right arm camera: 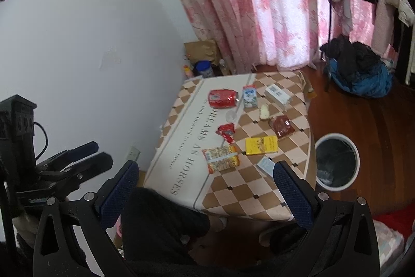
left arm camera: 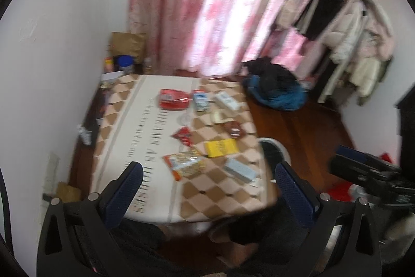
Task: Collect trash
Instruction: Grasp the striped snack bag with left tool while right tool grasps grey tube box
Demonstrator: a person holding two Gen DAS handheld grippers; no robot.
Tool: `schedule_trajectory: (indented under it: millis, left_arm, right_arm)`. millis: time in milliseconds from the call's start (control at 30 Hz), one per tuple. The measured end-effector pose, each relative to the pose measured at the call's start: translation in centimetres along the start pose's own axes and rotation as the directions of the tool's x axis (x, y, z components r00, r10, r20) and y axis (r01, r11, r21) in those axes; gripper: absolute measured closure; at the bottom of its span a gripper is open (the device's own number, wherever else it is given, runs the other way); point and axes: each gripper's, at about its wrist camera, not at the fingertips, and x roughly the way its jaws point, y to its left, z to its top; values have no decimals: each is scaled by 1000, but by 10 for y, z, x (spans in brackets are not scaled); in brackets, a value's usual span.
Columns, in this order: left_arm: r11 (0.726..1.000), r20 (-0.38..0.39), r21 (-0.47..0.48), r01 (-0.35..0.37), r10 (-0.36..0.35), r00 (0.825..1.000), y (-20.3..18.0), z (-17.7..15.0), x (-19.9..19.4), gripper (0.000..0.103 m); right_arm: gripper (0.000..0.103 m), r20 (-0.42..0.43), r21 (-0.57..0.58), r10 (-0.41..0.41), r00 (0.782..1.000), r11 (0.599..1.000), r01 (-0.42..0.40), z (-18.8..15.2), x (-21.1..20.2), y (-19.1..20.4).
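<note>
Several pieces of trash lie on a small table (left arm camera: 155, 199) (right arm camera: 233, 188) with a checked cloth: a crushed red can (left arm camera: 173, 99) (right arm camera: 223, 98), a red wrapper (left arm camera: 182, 136) (right arm camera: 226, 131), an orange snack bag (left arm camera: 187, 164) (right arm camera: 221, 159), a yellow packet (left arm camera: 221, 147) (right arm camera: 261, 145), a brown packet (left arm camera: 234, 132) (right arm camera: 282, 126), small white and blue boxes (left arm camera: 201, 101) (right arm camera: 250, 96). A white bin (right arm camera: 337, 160) (left arm camera: 275, 149) stands right of the table. My left gripper (left arm camera: 207, 170) and right gripper (right arm camera: 206, 169) are open, empty, held above the table's near end.
A blue and black clothes heap (right arm camera: 360, 74) lies on the wooden floor beyond the bin. Pink curtains (right arm camera: 259, 4) hang behind. Jars and a paper bag (right arm camera: 202, 53) sit in the far corner. A white wall (right arm camera: 77, 56) is on the left. A clothes rack (left arm camera: 350, 30) is at right.
</note>
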Motion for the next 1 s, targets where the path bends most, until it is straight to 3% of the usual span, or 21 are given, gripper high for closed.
schedule_trajectory:
  millis: [167,333,433,500,567,633,700,767,800,933,1000]
  left_arm:
    - [988,-97,32,-151,154,983,11,-10,86,0]
    - [965,-249,95,-245,261,933,28,-29,187,0]
    - [945,-294,151,-291,324,899,37,-44,228,0]
    - [935,-328,191,-299,348,879,40,-51,256,0]
    - [925,-344,231,-301,367,864,40,-55,274,0]
    - [914,-356,277,-296,384,852,39,-60,291,0]
    - [900,-365,329,-285,400,841,36,-64,304,0]
    - [891,-368,370,-265,402,838,33,-66,312,0]
    - [882,-367,400,-249,403,838,31,-67,314,0]
    - [839,-347,513,-180,394,851,18,-68,315,0]
    - [801,-332,582,-141,392,858,9,-67,317,0]
  right_arm:
    - [0,-109,36,-71,991,997,76,-5,55,-31]
    - [0,-279,52,-138,950,986,159,-18,151,-82]
    - [0,-384,9,-204,900,974,224,-28,215,-108]
    - [0,-449,-45,-257,856,963,265,-35,257,-122]
    - [3,-500,-99,-299,813,952,289,-42,293,-130]
    - [7,-528,-137,-326,784,944,300,-47,316,-135]
    - [12,-554,-175,-354,754,934,311,-54,339,-140]
    - [31,-568,-197,-371,735,928,316,-59,352,-143]
    - [42,-573,-193,-366,733,930,313,-60,356,-146]
    - [56,-574,-96,-315,756,943,320,-62,354,-162]
    - [59,-569,-9,-290,769,938,347,-62,349,-176]
